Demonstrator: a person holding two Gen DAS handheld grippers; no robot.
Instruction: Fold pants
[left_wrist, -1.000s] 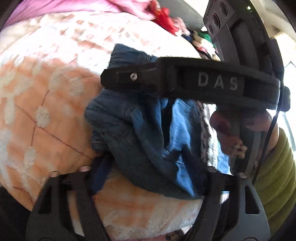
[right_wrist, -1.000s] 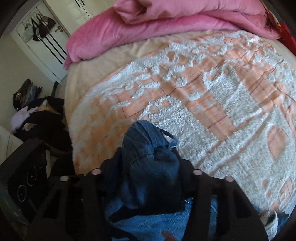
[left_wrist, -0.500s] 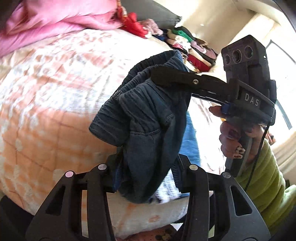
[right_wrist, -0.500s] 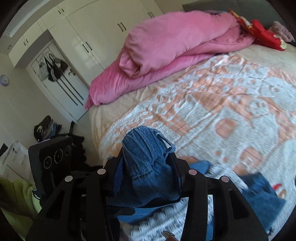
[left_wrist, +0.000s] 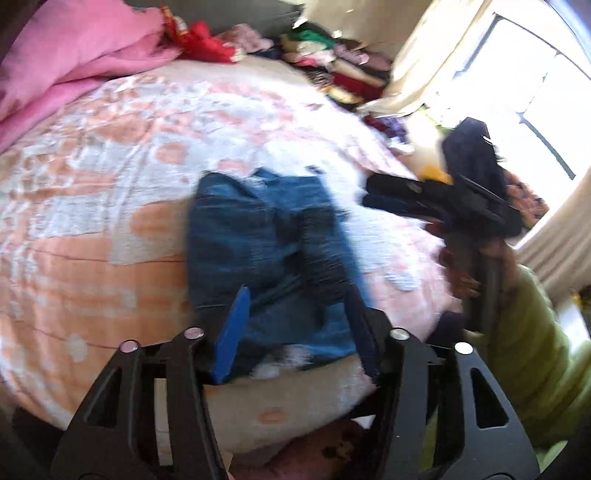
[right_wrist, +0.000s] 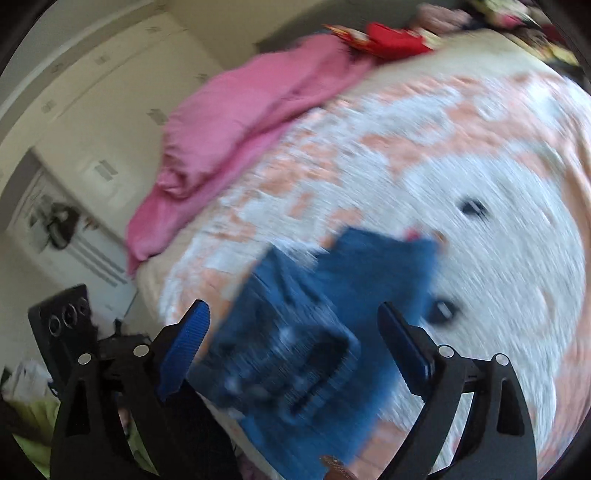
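The blue denim pants (left_wrist: 266, 251) lie in a loose heap on the orange and white blanket (left_wrist: 92, 221) near the bed's front edge; they also show in the right wrist view (right_wrist: 332, 317). My left gripper (left_wrist: 295, 325) is open, its blue-padded fingers apart just above the near end of the pants. My right gripper (right_wrist: 291, 343) is open and empty above the pants; it also shows in the left wrist view (left_wrist: 436, 199), held off to the right. Both views are blurred by motion.
A pink duvet (left_wrist: 66, 62) is bunched at the bed's far left, also in the right wrist view (right_wrist: 240, 114). Piles of clothes (left_wrist: 332, 62) line the far right side by a bright window (left_wrist: 535, 92). White wardrobe doors (right_wrist: 92, 129) stand beyond the bed.
Both grippers have opened and let go of the pants, which dropped onto the blanket. Both grippers have pulled back and up from the cloth.
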